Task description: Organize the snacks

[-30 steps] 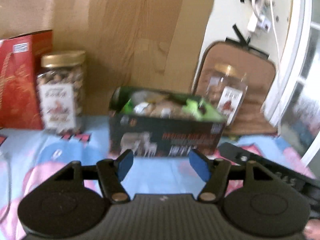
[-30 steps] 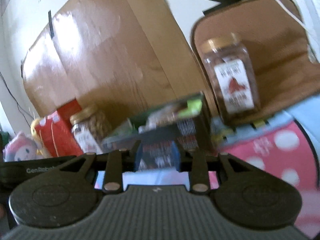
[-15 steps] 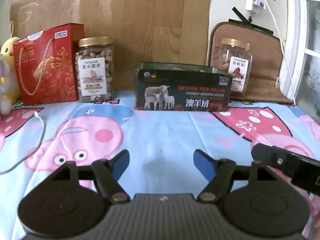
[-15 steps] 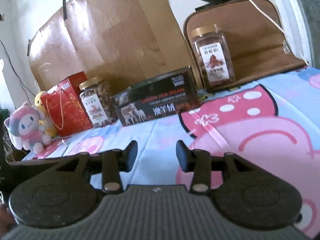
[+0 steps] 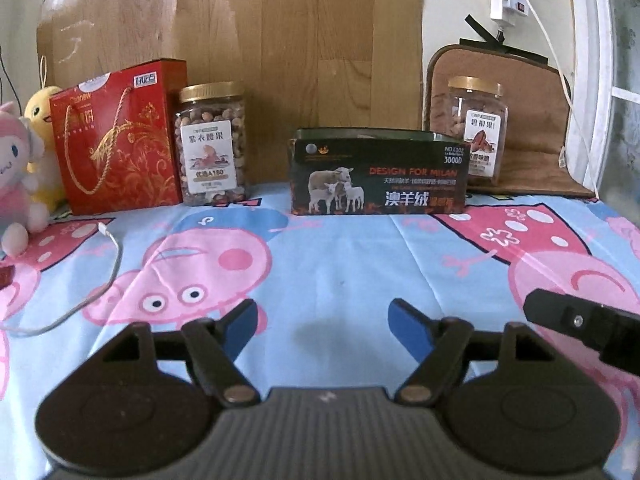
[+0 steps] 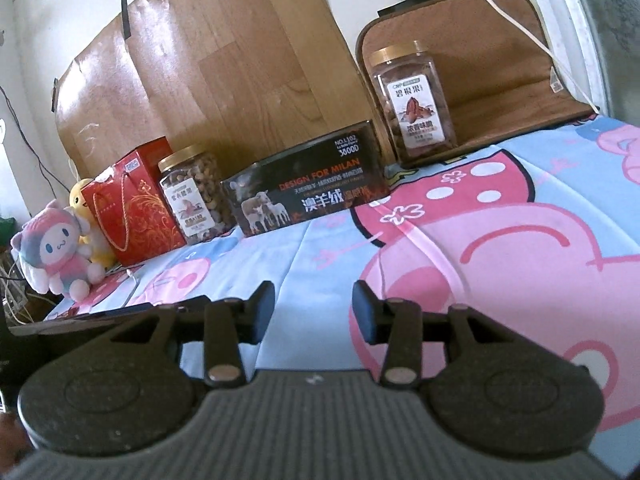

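A dark open box printed with sheep (image 5: 378,176) (image 6: 306,194) stands at the back of the cartoon-print sheet; its contents are hidden from this low angle. A nut jar with a gold lid (image 5: 211,145) (image 6: 194,194) stands left of it, beside a red gift bag (image 5: 116,138) (image 6: 130,202). A second jar (image 5: 478,132) (image 6: 414,102) stands right of the box on a brown cushion. My left gripper (image 5: 322,320) is open and empty, well short of the box. My right gripper (image 6: 314,306) is open and empty, also short of it.
Plush toys (image 5: 18,176) (image 6: 56,248) sit at the far left. A white cable (image 5: 100,276) lies on the sheet at left. A wooden board (image 5: 296,40) leans behind the row. The right gripper's black body (image 5: 580,326) shows at the left view's right edge.
Both grippers have pulled back from the box and dropped low over the sheet. The right gripper's jaws have opened wider. The box's contents are no longer visible.
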